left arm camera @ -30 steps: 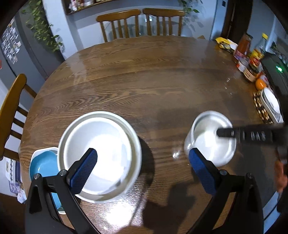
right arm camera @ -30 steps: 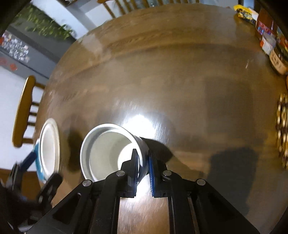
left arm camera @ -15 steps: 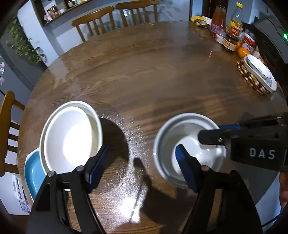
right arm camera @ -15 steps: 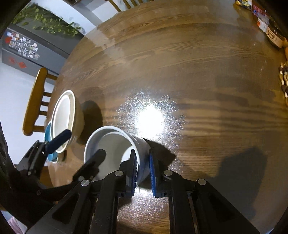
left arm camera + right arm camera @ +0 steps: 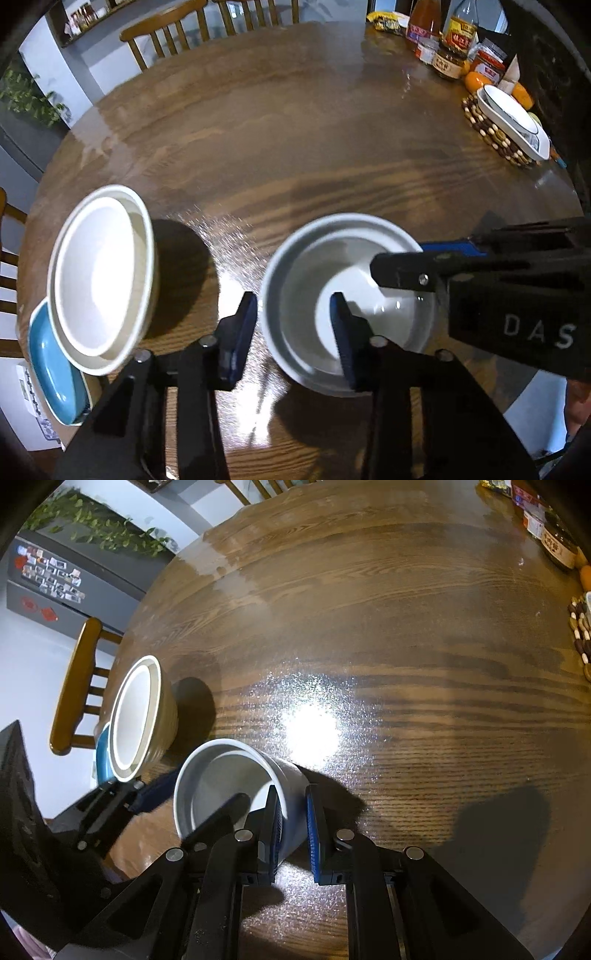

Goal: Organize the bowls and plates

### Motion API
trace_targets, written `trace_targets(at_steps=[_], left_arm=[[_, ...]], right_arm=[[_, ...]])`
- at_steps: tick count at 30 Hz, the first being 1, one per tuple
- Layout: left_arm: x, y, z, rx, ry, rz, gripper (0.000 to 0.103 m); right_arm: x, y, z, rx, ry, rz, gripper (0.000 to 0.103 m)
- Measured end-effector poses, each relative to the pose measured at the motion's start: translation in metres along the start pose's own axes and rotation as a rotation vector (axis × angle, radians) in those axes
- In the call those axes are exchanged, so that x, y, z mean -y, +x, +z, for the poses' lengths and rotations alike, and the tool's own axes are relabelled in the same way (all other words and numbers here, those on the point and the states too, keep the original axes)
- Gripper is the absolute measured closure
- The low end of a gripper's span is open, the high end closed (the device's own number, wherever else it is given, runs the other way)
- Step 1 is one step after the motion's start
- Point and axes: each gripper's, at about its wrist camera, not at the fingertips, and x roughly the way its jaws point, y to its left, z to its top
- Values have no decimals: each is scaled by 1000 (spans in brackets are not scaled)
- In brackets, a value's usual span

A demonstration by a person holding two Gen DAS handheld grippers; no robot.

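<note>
White bowl on table: right gripper clamped on its rim, left gripper closing astride opposite rim w/ gap. Cream bowls nested atop blue dish.

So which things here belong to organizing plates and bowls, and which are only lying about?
Job:
- white bowl, held by right tongs, left tongs around its wall
- cream bowl
- blue dish

Lying about:
- jars
- oranges
- beaded trivet
</note>
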Motion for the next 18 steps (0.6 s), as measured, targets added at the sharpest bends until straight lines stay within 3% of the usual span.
trace_targets(at_steps=[13, 18], left_arm=[[-4, 2, -3, -8, -18, -24, 82], [-3, 2, -3, -1, -16, -22, 82]], right_arm=[[-7, -2, -6, 26, -16, -29, 90], [-13, -1, -9, 47, -40, -70, 90]])
